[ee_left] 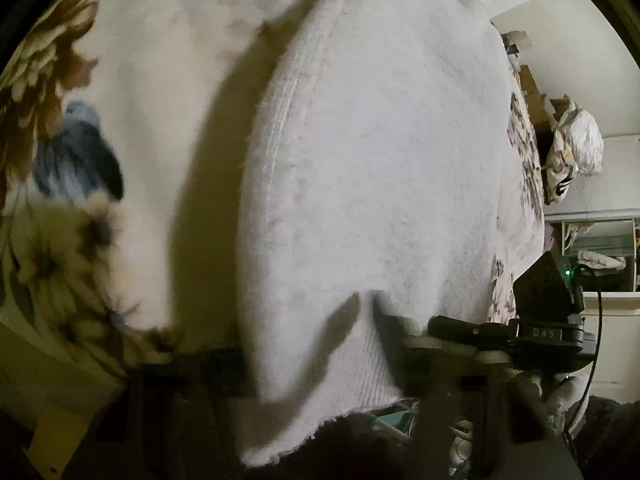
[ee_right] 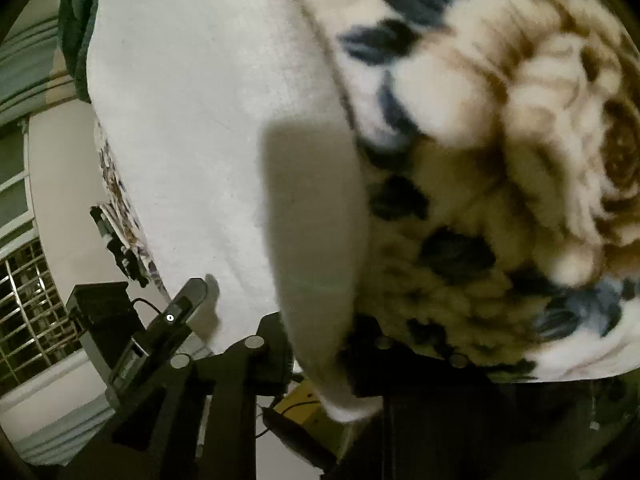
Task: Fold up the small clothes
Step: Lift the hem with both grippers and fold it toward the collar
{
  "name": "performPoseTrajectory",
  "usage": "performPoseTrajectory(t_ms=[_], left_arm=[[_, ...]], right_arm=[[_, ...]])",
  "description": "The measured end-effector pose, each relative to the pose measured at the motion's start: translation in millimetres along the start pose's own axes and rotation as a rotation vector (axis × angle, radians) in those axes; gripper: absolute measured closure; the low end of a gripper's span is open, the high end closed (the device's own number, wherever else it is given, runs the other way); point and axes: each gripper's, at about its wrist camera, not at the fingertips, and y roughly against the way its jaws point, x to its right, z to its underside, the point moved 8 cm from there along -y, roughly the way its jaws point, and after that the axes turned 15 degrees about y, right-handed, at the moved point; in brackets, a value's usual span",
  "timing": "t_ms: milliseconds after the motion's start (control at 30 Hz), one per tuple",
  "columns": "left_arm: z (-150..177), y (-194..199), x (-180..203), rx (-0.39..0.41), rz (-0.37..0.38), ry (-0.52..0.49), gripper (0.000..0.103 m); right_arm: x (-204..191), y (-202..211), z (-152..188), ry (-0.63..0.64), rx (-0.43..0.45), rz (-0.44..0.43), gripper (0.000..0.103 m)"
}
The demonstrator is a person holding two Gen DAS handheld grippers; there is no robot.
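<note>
A white fuzzy knit garment (ee_left: 372, 152) fills the middle of the left wrist view and hangs lifted over a flowered blanket (ee_left: 60, 128). My left gripper (ee_left: 320, 364) is shut on its lower hem, which drapes between the dark fingers. In the right wrist view the same white garment (ee_right: 200, 120) stretches up from my right gripper (ee_right: 320, 360), which is shut on a folded edge of it. The other gripper (ee_left: 520, 332) shows at the right of the left wrist view, and at the lower left of the right wrist view (ee_right: 172, 320).
The flowered blanket (ee_right: 500, 160) covers the bed under the garment. A wall, shelves with clothes (ee_left: 600, 256) and a white bundle (ee_left: 576, 148) stand at the right. A barred window (ee_right: 32, 304) and a green cloth (ee_right: 76, 20) show at the left.
</note>
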Motion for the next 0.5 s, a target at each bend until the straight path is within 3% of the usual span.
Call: performPoseTrajectory(t_ms=[100,300,500], left_arm=[[-3.1,11.3,5.5,0.022,-0.005,0.015,0.090],[-16.2,57.9,30.3,0.088,0.071,0.053,0.090],[-60.7,107.6,82.9,0.172,0.173,0.054,0.090]], right_arm=[[-14.4,4.1,-1.7,0.003,0.016,-0.011,0.087],[-55.4,45.5,-11.7,0.034,0.074,-0.101,0.088],[-111.8,103.5,-58.5,0.081,0.193,-0.166,0.088]])
